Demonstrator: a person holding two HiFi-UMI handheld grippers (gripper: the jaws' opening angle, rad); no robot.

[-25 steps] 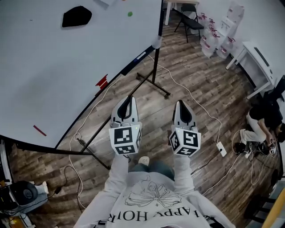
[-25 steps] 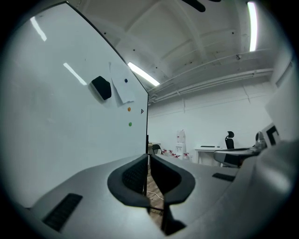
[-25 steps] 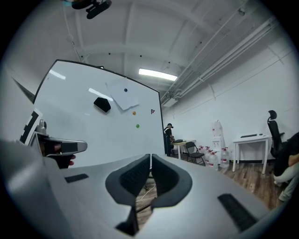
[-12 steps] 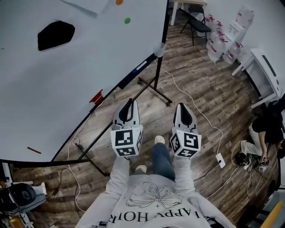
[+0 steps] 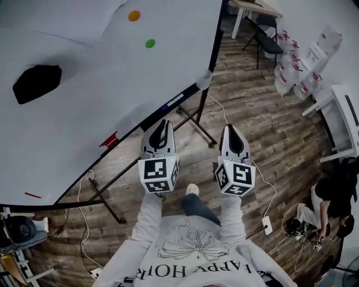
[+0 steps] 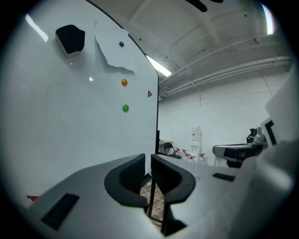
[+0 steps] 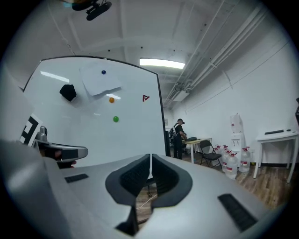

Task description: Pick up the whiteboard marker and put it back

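Observation:
A big whiteboard (image 5: 84, 106) on a wheeled stand fills the left of the head view. Its bottom tray holds a dark marker with a blue end (image 5: 173, 102) and a red marker (image 5: 109, 140). My left gripper (image 5: 162, 125) hovers just right of the tray, near the dark marker, shut and empty. Beside it, my right gripper (image 5: 233, 132) is over the floor, also shut and empty. In the left gripper view the left gripper (image 6: 148, 161) points along the board's face. The right gripper (image 7: 150, 161) in its own view faces the board's right edge.
A black eraser (image 5: 36, 82), an orange magnet (image 5: 134, 15) and a green magnet (image 5: 150, 43) stick to the board. The stand's legs (image 5: 196, 126) and cables (image 5: 255, 168) cross the wood floor. A chair (image 5: 268, 39), water bottles (image 5: 297, 67), a white table (image 5: 345, 120) and a crouching person (image 5: 331, 202) are at right.
Both grippers have travelled with the person along the board toward its right end, still shut. The eraser and red marker have slid left and down in the head view.

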